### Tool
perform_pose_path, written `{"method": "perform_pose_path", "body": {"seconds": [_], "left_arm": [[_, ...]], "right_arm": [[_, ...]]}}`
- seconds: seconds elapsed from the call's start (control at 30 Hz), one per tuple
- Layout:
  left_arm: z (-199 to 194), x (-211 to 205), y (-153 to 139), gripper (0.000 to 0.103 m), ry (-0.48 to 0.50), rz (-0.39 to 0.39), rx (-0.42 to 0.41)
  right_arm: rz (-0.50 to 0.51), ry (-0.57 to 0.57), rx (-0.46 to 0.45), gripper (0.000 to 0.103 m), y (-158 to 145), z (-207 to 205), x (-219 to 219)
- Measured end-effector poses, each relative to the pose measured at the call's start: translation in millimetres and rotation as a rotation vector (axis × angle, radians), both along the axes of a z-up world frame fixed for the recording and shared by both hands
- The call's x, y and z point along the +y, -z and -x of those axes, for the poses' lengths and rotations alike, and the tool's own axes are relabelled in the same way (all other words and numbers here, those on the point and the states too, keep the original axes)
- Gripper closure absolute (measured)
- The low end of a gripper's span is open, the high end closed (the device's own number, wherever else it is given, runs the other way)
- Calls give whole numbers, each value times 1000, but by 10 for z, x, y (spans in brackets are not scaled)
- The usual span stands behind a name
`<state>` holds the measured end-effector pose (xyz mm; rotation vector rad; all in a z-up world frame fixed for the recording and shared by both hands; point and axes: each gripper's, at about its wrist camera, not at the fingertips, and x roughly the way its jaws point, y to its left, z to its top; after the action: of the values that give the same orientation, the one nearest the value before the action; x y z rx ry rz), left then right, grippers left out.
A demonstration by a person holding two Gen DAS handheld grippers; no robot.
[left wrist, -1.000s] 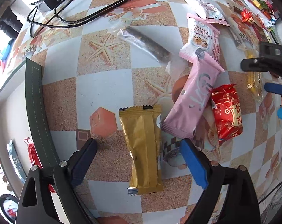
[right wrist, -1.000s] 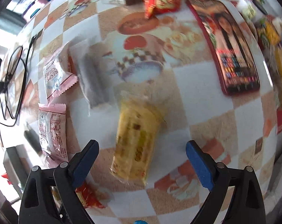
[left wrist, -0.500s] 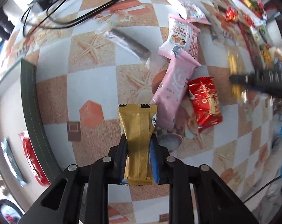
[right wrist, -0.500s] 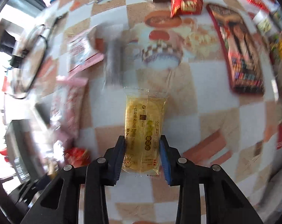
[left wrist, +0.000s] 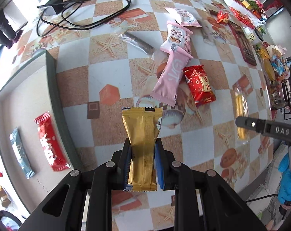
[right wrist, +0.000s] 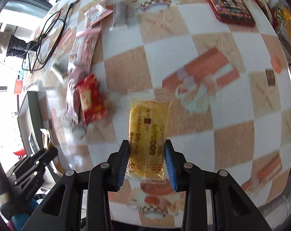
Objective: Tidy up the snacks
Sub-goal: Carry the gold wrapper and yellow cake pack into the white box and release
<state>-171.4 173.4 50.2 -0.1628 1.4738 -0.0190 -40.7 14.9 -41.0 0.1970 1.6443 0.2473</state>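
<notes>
Fingers [left wrist: 159, 161] of the left gripper [left wrist: 142, 165] pinch a gold bar [left wrist: 142, 146], just right of the tray [left wrist: 55, 88]. Right gripper [right wrist: 147, 162] clamps a yellow pack [right wrist: 148, 132] over the desk [right wrist: 232, 105], well right of that tray.

Gold snack bar [left wrist: 143, 140]: matt foil wrapper with crimped ends. Yellow cake [right wrist: 148, 132]: glossy clear plastic film. Both grippers' arms are matt black plastic with ribbed blue pads [right wrist: 169, 163]. The tablecloth [left wrist: 110, 61] looks smooth, slightly shiny
</notes>
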Motion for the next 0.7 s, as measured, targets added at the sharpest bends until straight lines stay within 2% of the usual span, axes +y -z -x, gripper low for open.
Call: {"method": "perform_pose_path", "body": {"seconds": [0.2,0.33,0.7], "left_arm": [[97,40,-199,78,-6,-13,-17],[93,113,-229,78,-18,-10,-27],[206,380,-346,78,-68,-9,-54]], "right_arm": [[-9,-1,-1,66,-124,157,122],[-13,-16,-12,66,-251,156,51],[-27,-84,-42,66,-347,129,470]]}}
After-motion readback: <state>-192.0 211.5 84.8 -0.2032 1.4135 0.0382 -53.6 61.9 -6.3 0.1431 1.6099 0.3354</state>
